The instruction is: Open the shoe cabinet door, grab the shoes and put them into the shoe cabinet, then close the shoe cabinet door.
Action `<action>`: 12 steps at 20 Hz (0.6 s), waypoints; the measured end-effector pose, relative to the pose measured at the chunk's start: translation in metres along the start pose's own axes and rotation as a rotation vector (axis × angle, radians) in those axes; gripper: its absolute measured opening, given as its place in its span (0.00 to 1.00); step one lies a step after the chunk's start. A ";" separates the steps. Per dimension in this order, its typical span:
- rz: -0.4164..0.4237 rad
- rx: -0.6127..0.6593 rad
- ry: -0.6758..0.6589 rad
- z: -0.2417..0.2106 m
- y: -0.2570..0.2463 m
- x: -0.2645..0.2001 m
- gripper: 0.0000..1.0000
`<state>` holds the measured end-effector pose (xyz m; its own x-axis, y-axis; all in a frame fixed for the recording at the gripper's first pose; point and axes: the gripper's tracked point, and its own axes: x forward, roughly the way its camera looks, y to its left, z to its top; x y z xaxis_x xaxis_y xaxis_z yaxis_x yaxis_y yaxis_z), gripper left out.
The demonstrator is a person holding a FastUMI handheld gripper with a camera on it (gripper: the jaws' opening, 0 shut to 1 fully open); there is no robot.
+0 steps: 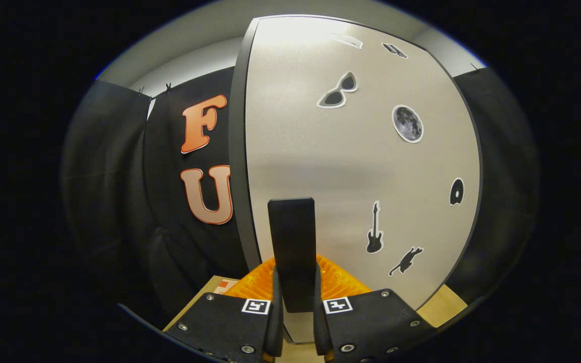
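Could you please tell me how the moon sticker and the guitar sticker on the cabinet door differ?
The moon sticker is a round grey disc with a mottled surface; the guitar sticker is a narrow, upright black silhouette. The moon sits higher on the door; the guitar sits lower, nearer the black handle that the hand-held gripper has its fingers closed on. Both have pale outlines and lie flat on the door.

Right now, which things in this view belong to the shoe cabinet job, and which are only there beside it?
For the job:
- shoe cabinet door, shut
- black door handle, upright between the fingers
- gripper, both fingers pressing on the handle

Just there:
- stickers on the door: sunglasses, moon, guitar, cat
- wooden surface under the cabinet
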<state>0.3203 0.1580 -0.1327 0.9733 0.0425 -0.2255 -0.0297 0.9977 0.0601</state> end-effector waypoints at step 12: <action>-0.032 0.022 0.004 -0.004 -0.014 -0.040 0.21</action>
<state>0.2809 0.1429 -0.1287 0.9727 0.0106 -0.2320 0.0067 0.9972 0.0738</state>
